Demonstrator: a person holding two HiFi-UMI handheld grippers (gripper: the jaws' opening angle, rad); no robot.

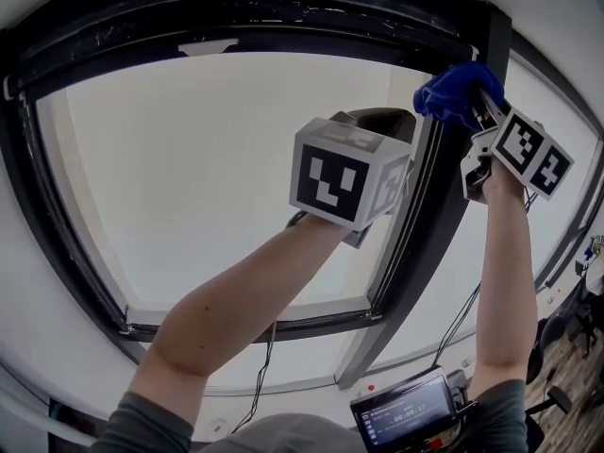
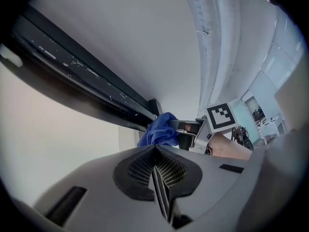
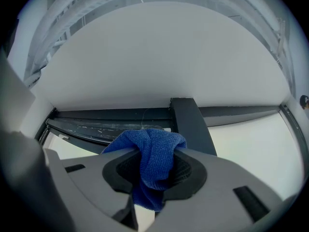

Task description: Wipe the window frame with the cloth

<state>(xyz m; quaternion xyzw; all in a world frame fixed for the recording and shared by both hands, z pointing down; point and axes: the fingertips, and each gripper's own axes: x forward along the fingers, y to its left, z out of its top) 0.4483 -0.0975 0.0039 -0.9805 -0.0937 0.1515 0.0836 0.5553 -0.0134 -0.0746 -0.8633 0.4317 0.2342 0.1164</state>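
Blue cloth (image 3: pixel 155 153) is clamped as a bunched fold in the closed right gripper (image 3: pixel 153 178) and held at the upper corner of the dark window frame (image 1: pixel 429 225). Left gripper (image 2: pixel 158 180) is pressed shut, nothing held. Risk judged: the cloth could be dragged loose by the rail, and the frame scraped by bare jaw tips.

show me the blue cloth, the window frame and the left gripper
blue cloth (image 3: pixel 153 166), right gripper view, the fold pinched between the jaws
window frame (image 1: pixel 264 17), head view, the dark top rail
left gripper (image 2: pixel 155 153), left gripper view, where its closed jaws meet
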